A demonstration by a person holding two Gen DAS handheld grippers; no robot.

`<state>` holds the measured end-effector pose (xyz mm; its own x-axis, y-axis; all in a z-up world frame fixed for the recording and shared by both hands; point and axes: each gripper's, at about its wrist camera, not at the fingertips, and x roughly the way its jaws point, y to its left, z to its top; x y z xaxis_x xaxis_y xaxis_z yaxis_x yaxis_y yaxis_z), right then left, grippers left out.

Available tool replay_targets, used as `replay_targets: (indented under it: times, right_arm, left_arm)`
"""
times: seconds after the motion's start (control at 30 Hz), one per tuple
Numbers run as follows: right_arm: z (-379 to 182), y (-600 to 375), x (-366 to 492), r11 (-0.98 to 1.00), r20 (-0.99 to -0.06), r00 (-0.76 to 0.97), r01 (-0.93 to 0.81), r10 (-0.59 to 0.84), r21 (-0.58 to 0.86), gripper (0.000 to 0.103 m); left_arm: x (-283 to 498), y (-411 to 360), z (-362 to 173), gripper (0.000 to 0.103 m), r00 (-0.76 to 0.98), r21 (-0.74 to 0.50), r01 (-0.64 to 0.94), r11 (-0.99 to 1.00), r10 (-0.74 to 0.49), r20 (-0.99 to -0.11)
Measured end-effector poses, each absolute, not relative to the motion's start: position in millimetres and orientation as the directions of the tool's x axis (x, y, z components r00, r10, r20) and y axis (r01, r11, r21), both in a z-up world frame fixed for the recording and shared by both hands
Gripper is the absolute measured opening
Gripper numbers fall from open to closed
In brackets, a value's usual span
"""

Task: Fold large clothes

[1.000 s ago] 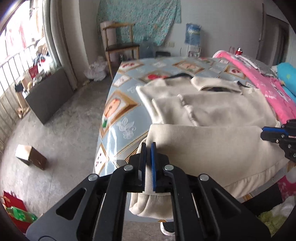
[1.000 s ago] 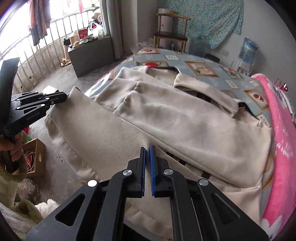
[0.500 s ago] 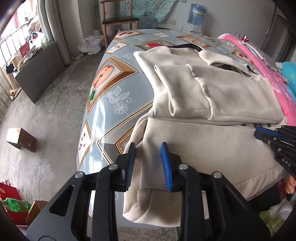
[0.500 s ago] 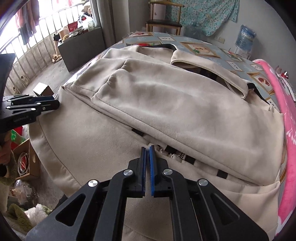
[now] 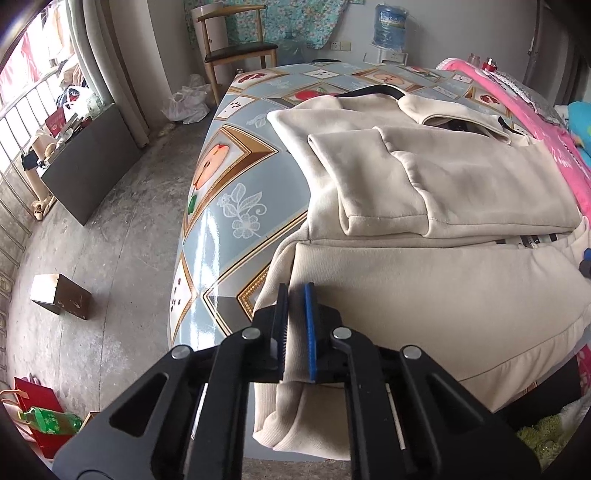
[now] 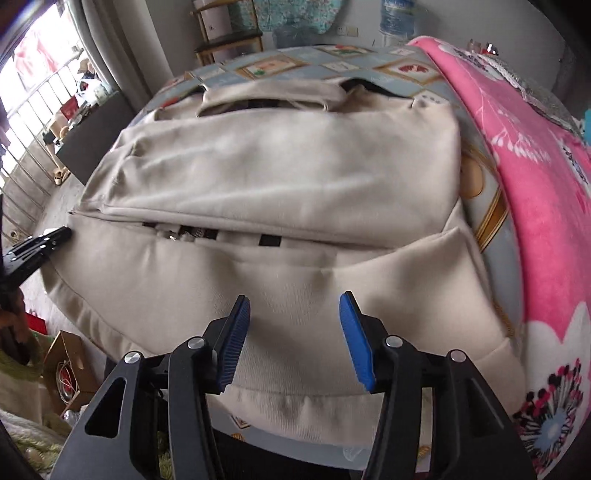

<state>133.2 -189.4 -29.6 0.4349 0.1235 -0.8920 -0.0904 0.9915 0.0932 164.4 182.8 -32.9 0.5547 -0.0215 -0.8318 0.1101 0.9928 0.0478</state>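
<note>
- Left wrist view: the left gripper (image 5: 295, 295) is seen with its jaws clenched on the near left corner of the cream jacket (image 5: 424, 295) — a fold of fabric is pinched between the black and blue pads.
- The jacket is spread on the desk (image 5: 229, 221), which is covered by a patterned blue-grey cloth; the sleeves are folded across the body, and the hem hangs over the near edge.
- A wooden chair (image 5: 236, 48) and a water bottle (image 5: 388, 24) are seen by the far wall.
- Right wrist view: the right gripper (image 6: 293, 308) is held over the jacket's (image 6: 295, 177) lower part — its jaws are released, wide apart, nothing between them.
- A pink blanket (image 6: 524, 192) is laid beside the jacket on the right.
- The left gripper (image 6: 55, 236) is seen at the jacket's left edge.
</note>
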Motion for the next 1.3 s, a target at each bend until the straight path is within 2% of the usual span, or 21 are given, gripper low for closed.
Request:
replay_targets:
  times: [0.07,0.13,0.2,0.37,0.47,0.53,0.6,0.63,0.7,0.73,0.77,0.93,0.97,1.03,1.17,1.3]
  right_arm:
    - [-37,-189,134,0.995,-0.895,0.438,-0.081,0.084,0.054,0.025]
    - [-36,-184,135,0.994,-0.889,0.45,-0.103,0.084,0.042,0.007]
    - [-30,-182,132,0.995,-0.878,0.474,-0.101,0.068,0.022,0.005]
    - [-2,-188,131,0.997,-0.821,0.567,-0.07,0.064,0.03,0.005]
    - [-17,-190,143,0.998,-0.838,0.542,-0.055,0.061,0.037,0.005]
    - [-34,-198,151,0.997,-0.87,0.487,-0.029,0.076,0.071,0.005]
    - [-28,-215,143,0.986,-0.856,0.498,0.007,0.139,0.164,0.006]
    - [-22,-223,138,0.981,-0.843,0.515,0.018,0.155,0.191,0.009]
    - [-8,-244,125,0.979,-0.823,0.556,0.074,0.117,0.189,0.025]
    - [-4,-255,120,0.982,-0.822,0.566,0.108,0.068,0.156,0.039]
    - [-3,-262,118,0.984,-0.823,0.567,0.127,0.034,0.128,0.043]
    - [-22,-266,131,0.992,-0.854,0.513,0.128,-0.087,-0.024,0.042]
    - [-28,-262,136,0.99,-0.853,0.506,0.116,-0.127,-0.079,0.038]
    - [-37,-260,141,0.983,-0.844,0.505,0.117,-0.182,-0.142,0.036]
    - [-23,-271,141,0.971,-0.832,0.514,0.206,-0.211,-0.119,0.036]
    - [7,-271,128,0.979,-0.806,0.591,0.17,-0.011,0.112,0.038]
  left_arm:
    - [164,182,-33,0.007,0.558,0.059,0.109,0.992,-0.013,-0.83]
    - [162,180,-33,0.006,0.565,0.071,0.114,0.991,-0.006,-0.825]
    - [161,181,-33,0.006,0.572,0.076,0.117,0.99,-0.005,-0.82]
    - [161,181,-31,0.005,0.578,0.081,0.122,0.989,-0.004,-0.816]
    - [161,180,-32,0.005,0.578,0.083,0.122,0.989,-0.003,-0.816]
    - [161,180,-32,0.005,0.578,0.083,0.123,0.989,-0.003,-0.816]
    - [160,180,-31,0.005,0.579,0.086,0.126,0.988,-0.003,-0.815]
    - [160,181,-31,0.005,0.58,0.088,0.129,0.988,-0.004,-0.815]
    - [160,181,-33,0.005,0.579,0.088,0.134,0.987,-0.006,-0.815]
    - [161,181,-33,0.005,0.578,0.089,0.136,0.987,-0.006,-0.816]
    - [161,181,-34,0.005,0.578,0.09,0.137,0.987,-0.006,-0.816]
    - [161,180,-34,0.005,0.579,0.094,0.143,0.985,-0.006,-0.815]
    - [161,180,-34,0.005,0.579,0.094,0.142,0.985,-0.006,-0.815]
    - [160,180,-35,0.005,0.584,0.092,0.14,0.986,-0.007,-0.812]
    - [157,180,-33,0.005,0.599,0.095,0.146,0.985,-0.011,-0.8]
    - [149,186,-25,0.005,0.617,0.066,0.16,0.985,-0.048,-0.785]
